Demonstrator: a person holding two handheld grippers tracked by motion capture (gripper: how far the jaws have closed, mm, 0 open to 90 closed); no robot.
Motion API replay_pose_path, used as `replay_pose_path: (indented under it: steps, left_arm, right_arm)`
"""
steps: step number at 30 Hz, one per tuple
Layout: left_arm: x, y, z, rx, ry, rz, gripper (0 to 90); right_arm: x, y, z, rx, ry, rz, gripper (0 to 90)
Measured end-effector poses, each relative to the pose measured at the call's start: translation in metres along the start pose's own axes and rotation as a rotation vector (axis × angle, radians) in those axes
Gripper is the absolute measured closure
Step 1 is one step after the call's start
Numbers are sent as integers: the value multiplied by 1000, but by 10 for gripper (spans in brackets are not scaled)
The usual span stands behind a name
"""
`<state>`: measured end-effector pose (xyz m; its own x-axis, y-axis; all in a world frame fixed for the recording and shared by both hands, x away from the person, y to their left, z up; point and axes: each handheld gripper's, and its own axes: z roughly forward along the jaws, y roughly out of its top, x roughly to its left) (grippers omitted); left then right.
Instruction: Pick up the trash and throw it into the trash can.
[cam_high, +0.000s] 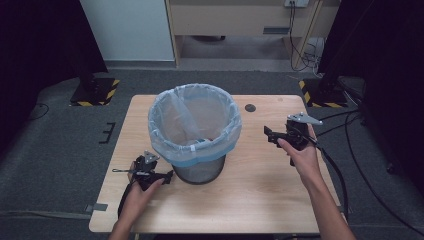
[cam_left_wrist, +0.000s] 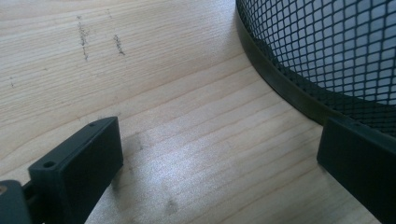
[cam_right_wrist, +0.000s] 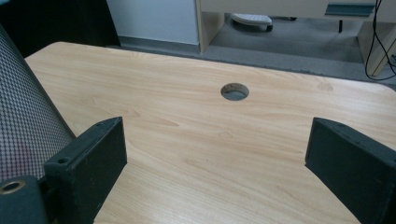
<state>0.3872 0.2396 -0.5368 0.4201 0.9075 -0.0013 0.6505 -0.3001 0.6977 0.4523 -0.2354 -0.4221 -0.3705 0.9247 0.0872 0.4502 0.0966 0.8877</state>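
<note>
A black mesh waste bin (cam_high: 200, 170) lined with a pale translucent bag (cam_high: 195, 122) stands in the middle of the wooden table (cam_high: 260, 195). My left gripper (cam_high: 169, 176) lies low at the bin's base on its left side, open and holding nothing; its own view has the bin's bottom rim (cam_left_wrist: 280, 81) just past the right jaw. My right gripper (cam_high: 267, 134) hovers right of the bin, open and empty. In the right gripper view the mesh wall (cam_right_wrist: 23, 121) sits at the left and bare table lies between the jaws (cam_right_wrist: 219, 154).
A round cable hole (cam_high: 250, 107) (cam_right_wrist: 234, 91) pierces the table behind the right gripper. Something small and pale lies inside the bag near the bottom (cam_high: 200, 144). Black stands with hazard-striped bases (cam_high: 95, 92) flank the table on the grey floor. Cables trail at the right (cam_high: 360, 170).
</note>
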Motion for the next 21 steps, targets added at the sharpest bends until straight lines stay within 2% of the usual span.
replay_pose_path:
  steps: [14, 15, 16, 17, 18, 19, 20, 21]
  left_arm:
    - [0, 0, 0, 0, 0, 0, 0]
    - [0, 0, 0, 0, 0, 0, 0]
    - [0, 0, 0, 0, 0, 0, 0]
    - [0, 0, 0, 0, 0, 0, 0]
    - [0, 0, 0, 0, 0, 0, 0]
    - [0, 0, 0, 0, 0, 0, 0]
    - [0, 0, 0, 0, 0, 0, 0]
    - [0, 0, 0, 0, 0, 0, 0]
  right_arm:
    - [-5, -32, 11, 61, -10, 30, 66]
    - [-5, -39, 14, 84, -15, 39, 69]
    - [-5, -39, 14, 84, -15, 39, 69]
    - [-5, -47, 18, 117, -23, 44, 71]
    - [-5, -47, 18, 117, -23, 44, 71]
    - [-4, -57, 22, 153, -29, 44, 72]
    - [-4, -57, 22, 153, -29, 44, 72]
    - [-4, -69, 28, 194, -35, 35, 70]
